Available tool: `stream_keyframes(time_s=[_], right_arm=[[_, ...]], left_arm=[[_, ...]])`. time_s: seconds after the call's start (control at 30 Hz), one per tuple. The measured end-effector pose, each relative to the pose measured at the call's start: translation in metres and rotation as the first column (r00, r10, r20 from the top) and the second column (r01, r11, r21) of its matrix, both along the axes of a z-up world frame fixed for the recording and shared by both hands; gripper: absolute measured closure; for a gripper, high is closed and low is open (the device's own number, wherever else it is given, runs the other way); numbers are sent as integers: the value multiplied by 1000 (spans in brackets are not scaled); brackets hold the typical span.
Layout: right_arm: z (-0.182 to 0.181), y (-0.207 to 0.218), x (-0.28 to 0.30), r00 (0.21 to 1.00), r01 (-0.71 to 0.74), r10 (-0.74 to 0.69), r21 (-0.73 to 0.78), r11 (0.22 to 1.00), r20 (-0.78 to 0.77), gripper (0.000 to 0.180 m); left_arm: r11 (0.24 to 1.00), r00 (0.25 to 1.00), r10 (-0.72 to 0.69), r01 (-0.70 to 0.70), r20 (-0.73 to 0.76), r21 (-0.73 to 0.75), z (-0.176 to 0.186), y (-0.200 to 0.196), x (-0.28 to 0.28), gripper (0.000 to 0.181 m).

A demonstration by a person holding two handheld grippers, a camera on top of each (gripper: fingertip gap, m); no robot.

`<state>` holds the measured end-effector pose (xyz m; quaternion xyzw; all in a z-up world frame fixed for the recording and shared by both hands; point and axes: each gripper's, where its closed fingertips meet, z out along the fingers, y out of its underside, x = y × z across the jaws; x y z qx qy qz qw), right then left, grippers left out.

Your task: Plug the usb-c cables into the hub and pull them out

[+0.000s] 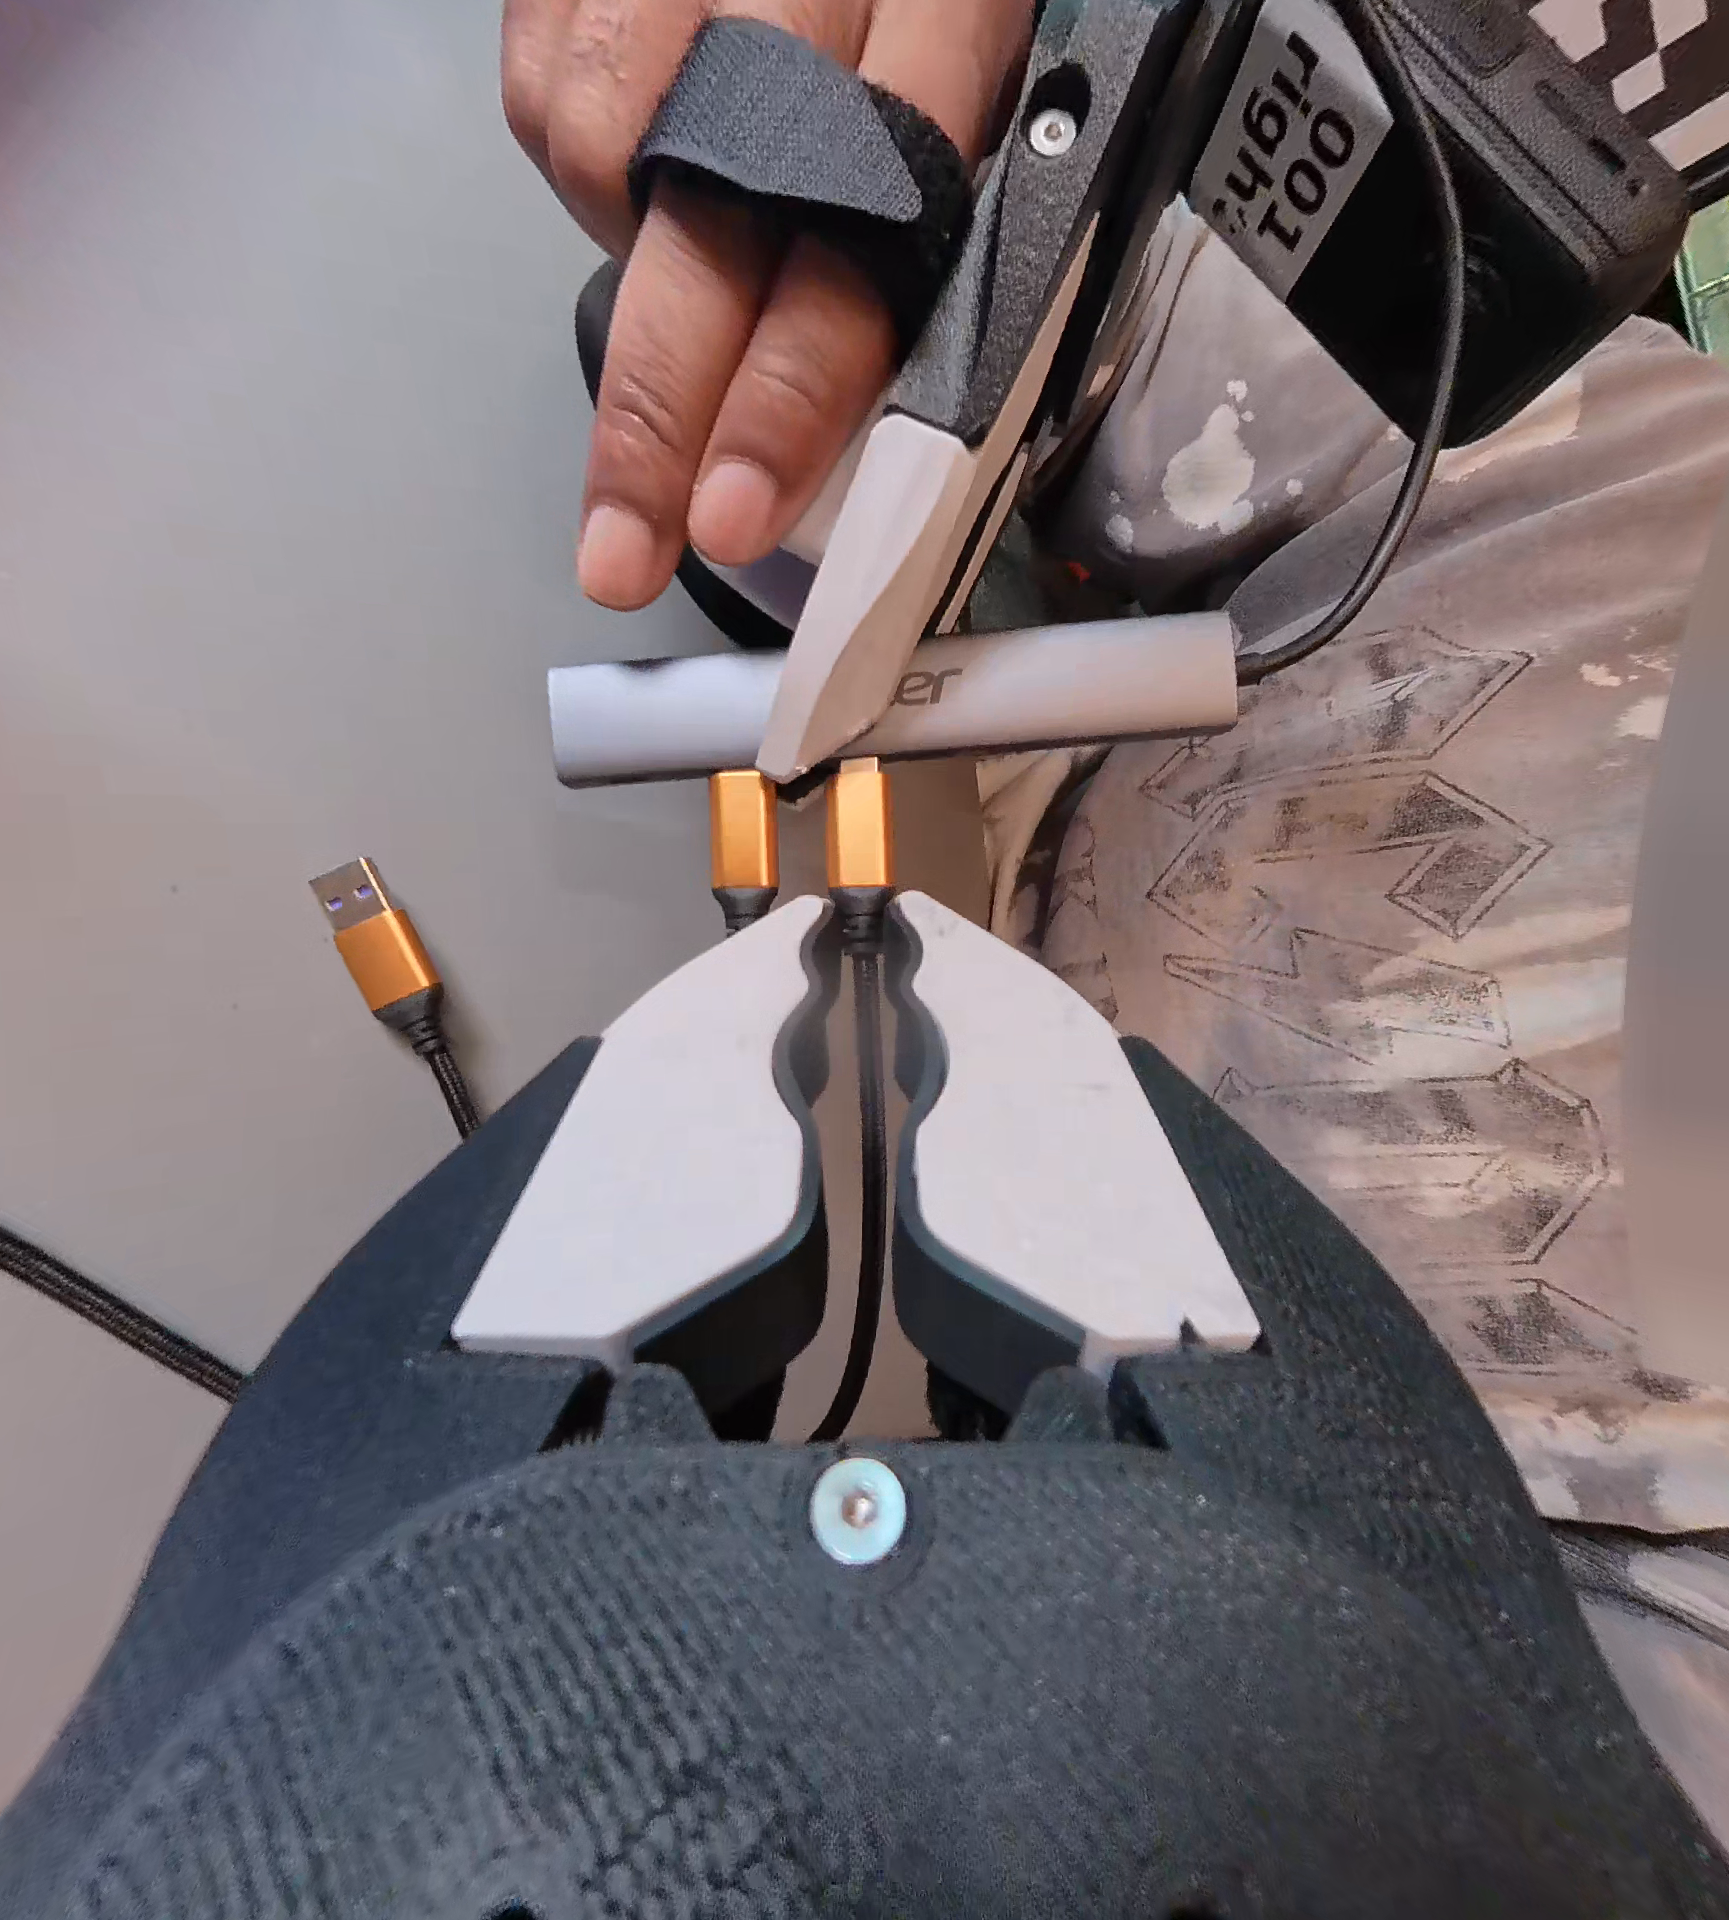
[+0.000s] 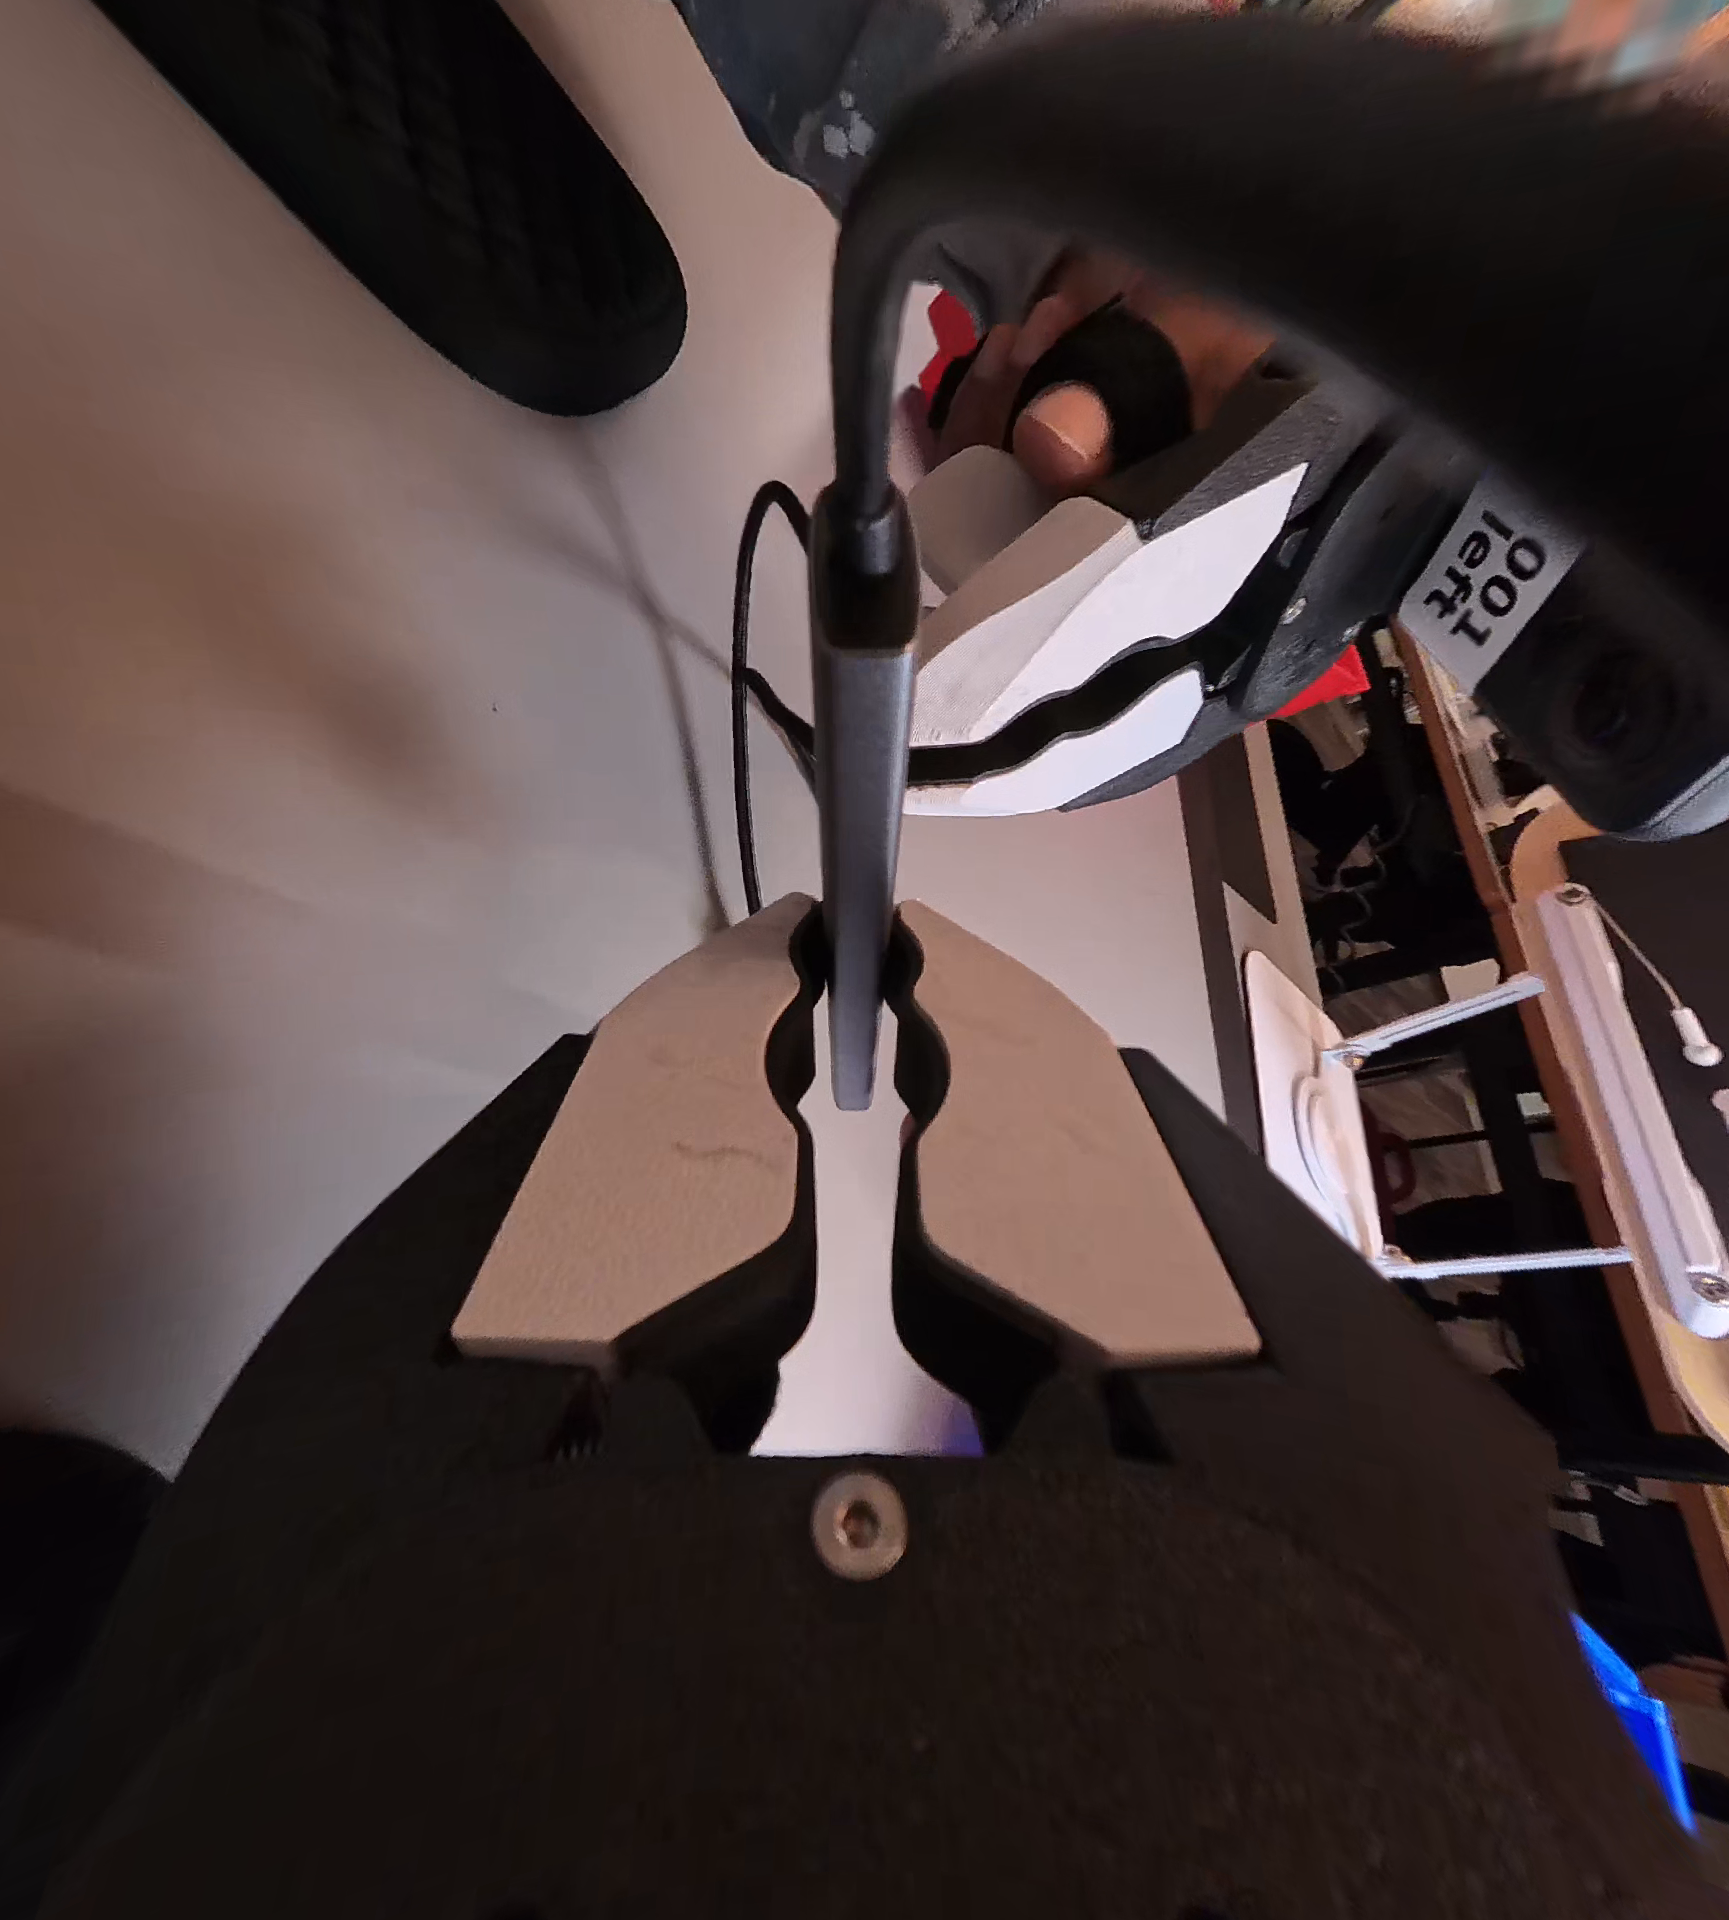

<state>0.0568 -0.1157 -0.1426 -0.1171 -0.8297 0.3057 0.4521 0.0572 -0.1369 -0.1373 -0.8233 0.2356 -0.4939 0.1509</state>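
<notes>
In the left wrist view the grey hub (image 1: pixel 1068 675) hangs level above the table. My right gripper (image 1: pixel 806 753) comes down from above and is shut across the hub's middle. Two orange usb-c plugs sit at its lower edge. The left plug (image 1: pixel 744 831) is seated. The right plug (image 1: pixel 858 831) shows a little silver tip at the port. My left gripper (image 1: pixel 860 914) is shut on the black braided cable (image 1: pixel 865 1143) just behind that right plug. In the right wrist view my right gripper (image 2: pixel 860 925) clamps the hub (image 2: pixel 860 779) seen end-on, with my left gripper (image 2: pixel 927 764) beside it.
A loose orange usb-a plug (image 1: pixel 377 940) with braided cable lies on the grey table (image 1: pixel 164 520) at left. A person's hand (image 1: pixel 714 416) and patterned shirt (image 1: pixel 1359 935) are close behind. A black padded object (image 2: pixel 424 187) lies far left; shelving and a white device (image 2: pixel 1307 1091) stand to the right. My left and right fingertips are right by each other.
</notes>
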Motion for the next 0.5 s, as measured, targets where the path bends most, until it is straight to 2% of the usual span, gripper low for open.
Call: stream_keyframes(time_s=[0.33,0.5], right_arm=[[-9,5,-7,995,93,-91,90,992,-35,170],[-19,9,-13,987,159,-156,145,977,-31,169]], left_arm=[[997,998,55,-54,-16,57,-4,2,0,174],[996,993,79,-74,-93,54,-14,4,2,173]])
